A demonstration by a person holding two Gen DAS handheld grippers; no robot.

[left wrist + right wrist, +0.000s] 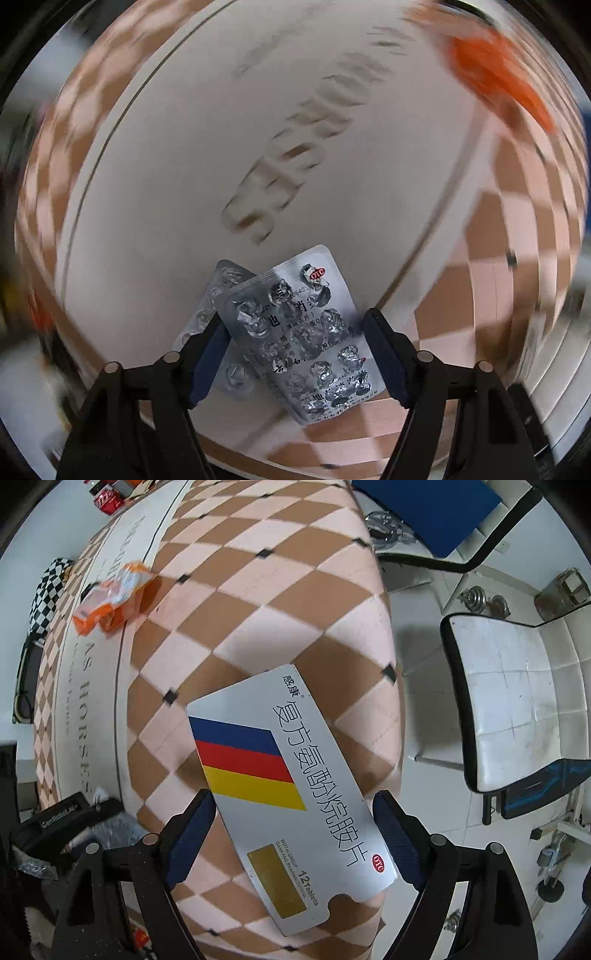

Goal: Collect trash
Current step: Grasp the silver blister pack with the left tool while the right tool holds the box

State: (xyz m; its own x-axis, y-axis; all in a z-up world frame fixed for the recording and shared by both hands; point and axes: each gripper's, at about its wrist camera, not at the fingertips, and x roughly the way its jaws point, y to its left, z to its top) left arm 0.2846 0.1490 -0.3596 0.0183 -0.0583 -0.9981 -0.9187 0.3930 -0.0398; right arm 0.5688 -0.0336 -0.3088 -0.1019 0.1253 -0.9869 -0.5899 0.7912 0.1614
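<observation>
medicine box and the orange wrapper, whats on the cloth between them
Nothing: in the right wrist view only bare checked tablecloth runs from the medicine box to the orange wrapper.

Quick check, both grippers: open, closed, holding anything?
Left gripper: open, straddling the empty blister packs; fingers not pressing.
Right gripper: open, medicine box between the fingers, not gripped.
</observation>
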